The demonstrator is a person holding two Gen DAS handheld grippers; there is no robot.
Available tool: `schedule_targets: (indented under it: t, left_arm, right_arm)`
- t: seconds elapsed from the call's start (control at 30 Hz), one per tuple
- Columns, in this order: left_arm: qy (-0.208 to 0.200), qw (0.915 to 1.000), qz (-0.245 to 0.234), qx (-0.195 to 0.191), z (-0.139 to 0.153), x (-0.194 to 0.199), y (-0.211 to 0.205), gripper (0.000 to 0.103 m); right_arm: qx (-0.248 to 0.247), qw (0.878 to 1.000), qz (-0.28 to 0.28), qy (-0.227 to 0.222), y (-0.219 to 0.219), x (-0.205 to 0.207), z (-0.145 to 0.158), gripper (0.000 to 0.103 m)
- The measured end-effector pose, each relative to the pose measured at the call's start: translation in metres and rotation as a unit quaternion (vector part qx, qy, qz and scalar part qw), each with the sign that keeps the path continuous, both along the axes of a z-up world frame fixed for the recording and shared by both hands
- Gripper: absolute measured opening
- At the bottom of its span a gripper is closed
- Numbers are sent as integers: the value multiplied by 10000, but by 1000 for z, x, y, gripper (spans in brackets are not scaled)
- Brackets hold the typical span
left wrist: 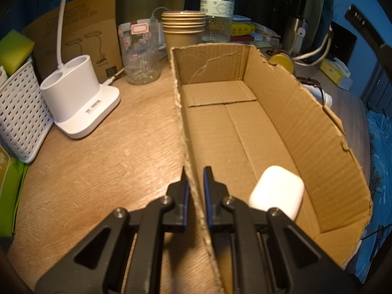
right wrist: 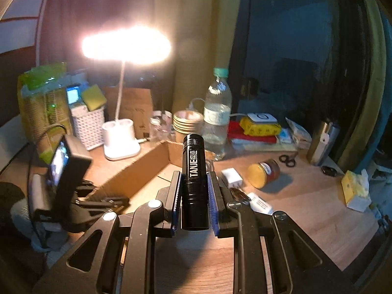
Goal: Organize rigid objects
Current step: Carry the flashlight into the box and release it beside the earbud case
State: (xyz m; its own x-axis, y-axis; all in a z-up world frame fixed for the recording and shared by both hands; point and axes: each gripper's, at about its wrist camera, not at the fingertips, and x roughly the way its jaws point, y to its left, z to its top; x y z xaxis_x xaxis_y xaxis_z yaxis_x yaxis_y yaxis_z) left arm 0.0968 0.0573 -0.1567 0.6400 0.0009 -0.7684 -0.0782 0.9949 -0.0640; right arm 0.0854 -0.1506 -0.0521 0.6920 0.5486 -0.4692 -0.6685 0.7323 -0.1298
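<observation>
A low cardboard box (left wrist: 281, 112) lies open on the wooden desk. My left gripper (left wrist: 195, 174) is shut on the box's left wall, one finger outside and one inside. A white earbud case (left wrist: 276, 191) rests on the box floor near the front. In the right wrist view my right gripper (right wrist: 194, 176) is shut on a black flashlight (right wrist: 194, 171) that stands lengthwise between the pads, held above the desk. The box's corner (right wrist: 152, 161) shows beyond it, with the left gripper's body (right wrist: 66, 178) at the box wall on the left.
A white lamp base (left wrist: 78, 98), white basket (left wrist: 19, 115), glass jar (left wrist: 142, 54), stacked paper cups (left wrist: 183, 27) and water bottle (left wrist: 218, 7) crowd the back. On the desk to the right lie a yellow-lidded jar (right wrist: 263, 172), white charger (right wrist: 232, 175), scissors (right wrist: 287, 160) and tissue box (right wrist: 355, 188).
</observation>
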Motion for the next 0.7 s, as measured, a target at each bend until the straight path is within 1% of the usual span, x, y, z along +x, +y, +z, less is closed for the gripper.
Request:
schedule_targets:
  t: [0.17,0.37,0.53,0.7]
  left_arm:
    - [0,10000,-1,-2,0,0,0,11]
    - [-1,10000,2,-2,0,0,0,11]
    - [0,10000,-3,-1,0,0,0,11]
    - [0,10000,-1,0,0,0,0,11]
  right_arm:
    - [14,9998,189,-18,12,-7,2,22]
    - [28,9994,354,35,24,-10,-2,22]
    - [45,9983,555,174,37,-9,-10,22]
    - [20,9964,721,444,49,-1,-28,22]
